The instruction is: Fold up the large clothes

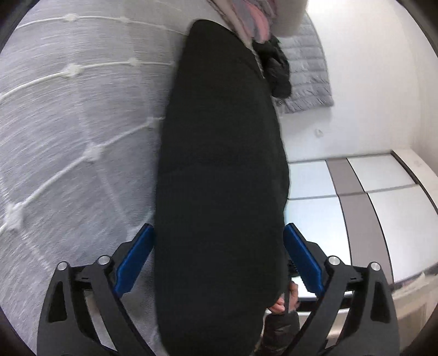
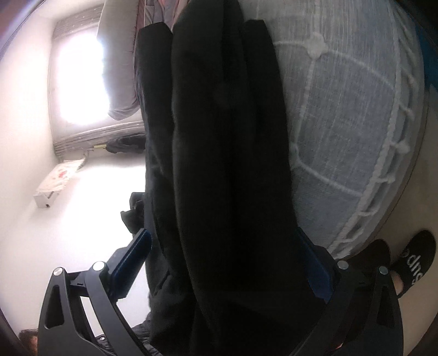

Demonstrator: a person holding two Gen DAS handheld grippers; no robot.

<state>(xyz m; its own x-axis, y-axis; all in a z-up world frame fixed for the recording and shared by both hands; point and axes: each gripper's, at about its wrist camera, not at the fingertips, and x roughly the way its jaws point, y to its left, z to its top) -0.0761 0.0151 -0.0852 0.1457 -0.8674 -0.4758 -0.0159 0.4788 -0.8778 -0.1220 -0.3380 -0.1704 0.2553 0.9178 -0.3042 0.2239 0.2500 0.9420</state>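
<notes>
A large black garment [image 1: 221, 178] hangs as a long folded band through the middle of the left wrist view, over a grey-white bedspread [image 1: 82, 115]. My left gripper [image 1: 219, 232] has its blue pads [image 1: 137, 260] wide apart on either side of the cloth; whether they grip it is unclear. In the right wrist view the same black garment [image 2: 227, 178] fills the centre in several thick folds. My right gripper [image 2: 227, 241] also straddles it, with its blue pads [image 2: 131, 263] set wide and the right pad partly hidden by cloth.
The bedspread [image 2: 350, 123] has white tufted stitching. A pile of clothes [image 1: 246, 16], a black item [image 1: 279, 68] and a grey quilted jacket [image 1: 309, 76] lie at the far end. Cabinet panels [image 1: 356, 197] stand right. A bright window [image 2: 79, 79] and a sandalled foot [image 2: 410, 263] show.
</notes>
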